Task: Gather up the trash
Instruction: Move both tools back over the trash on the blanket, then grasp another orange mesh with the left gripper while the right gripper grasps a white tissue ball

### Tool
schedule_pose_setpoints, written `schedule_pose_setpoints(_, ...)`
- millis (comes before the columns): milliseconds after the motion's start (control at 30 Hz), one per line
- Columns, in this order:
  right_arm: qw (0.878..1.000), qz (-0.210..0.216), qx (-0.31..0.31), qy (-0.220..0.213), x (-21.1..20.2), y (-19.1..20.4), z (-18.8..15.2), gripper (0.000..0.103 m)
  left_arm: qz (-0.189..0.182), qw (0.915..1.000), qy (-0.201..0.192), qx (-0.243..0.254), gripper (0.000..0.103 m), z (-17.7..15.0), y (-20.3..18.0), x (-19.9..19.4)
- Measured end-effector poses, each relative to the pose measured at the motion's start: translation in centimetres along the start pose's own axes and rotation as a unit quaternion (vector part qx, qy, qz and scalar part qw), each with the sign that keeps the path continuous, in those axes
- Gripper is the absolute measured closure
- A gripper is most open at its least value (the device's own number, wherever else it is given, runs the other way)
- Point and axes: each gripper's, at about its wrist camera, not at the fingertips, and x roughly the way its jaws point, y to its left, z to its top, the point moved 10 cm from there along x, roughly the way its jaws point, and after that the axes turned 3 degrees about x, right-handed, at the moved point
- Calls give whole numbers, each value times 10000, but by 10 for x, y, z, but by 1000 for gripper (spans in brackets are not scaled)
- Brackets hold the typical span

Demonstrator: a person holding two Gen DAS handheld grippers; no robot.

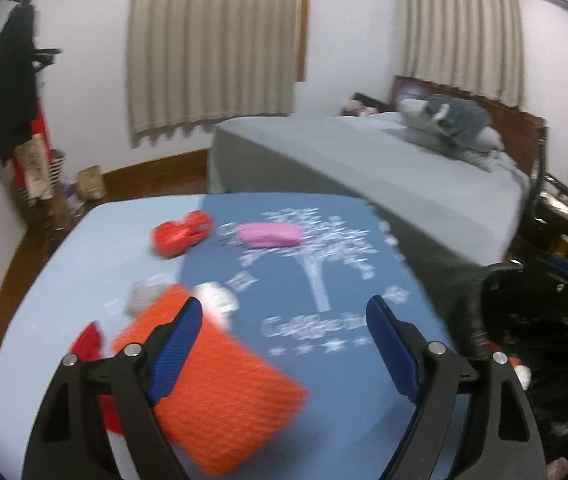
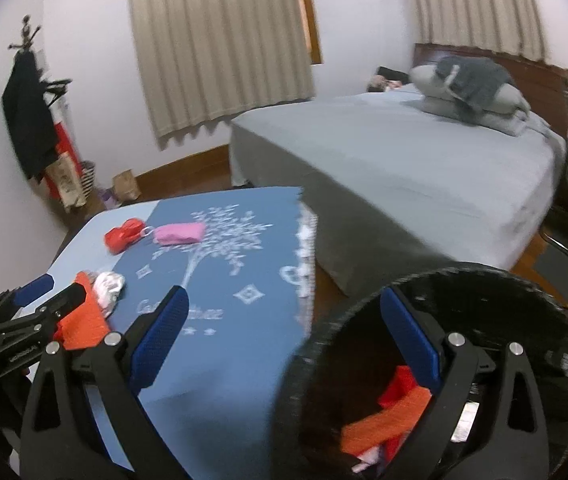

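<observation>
Several pieces of trash lie on the blue tree-print cloth (image 2: 220,280), and some is already in the black bin (image 2: 524,292) off that cloth's right edge, where orange and red scraps (image 2: 380,424) show inside.

The right gripper (image 2: 284,344) straddles the bin's near rim, its blue pads spread wide with nothing between them. By that reading, a drop into the bin is just done.

The left gripper (image 1: 284,344) hangs over the cloth's near left part, its fingers likewise wide apart and gripping nothing. Its left finger (image 1: 176,348) overlaps an orange mesh sheet (image 1: 232,396) that lies on the cloth's near left corner. Whether it touches the sheet I cannot tell through the blur.

Just beyond the sheet sit a crumpled white wad (image 1: 216,300) and a greyish one (image 1: 144,296). Farther up the cloth, at its left border, lie a red crumpled wrapper (image 1: 180,236) and a pink packet (image 1: 270,235).

The step in hand looks like the reach for the next piece, most likely the orange mesh. That calls for lowering the left gripper over an edge of the sheet, closing on it, then carrying it to the bin.
</observation>
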Motion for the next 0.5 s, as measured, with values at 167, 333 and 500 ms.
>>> schedule_pose_setpoints(167, 9995, 216, -191, 136, 21, 34, -5, 9, 338, 9992, 143, -165, 21, -21, 40, 4)
schedule_pose_setpoints(333, 9983, 331, -365, 295, 36, 58, -14, 9, 472, 9980, 248, -334, 21, -36, 62, 11)
schedule_pose_setpoints(500, 9973, 360, -481, 414, 46, 67, -23, 9, 490, 9970, 318, -510, 21, -39, 78, 23)
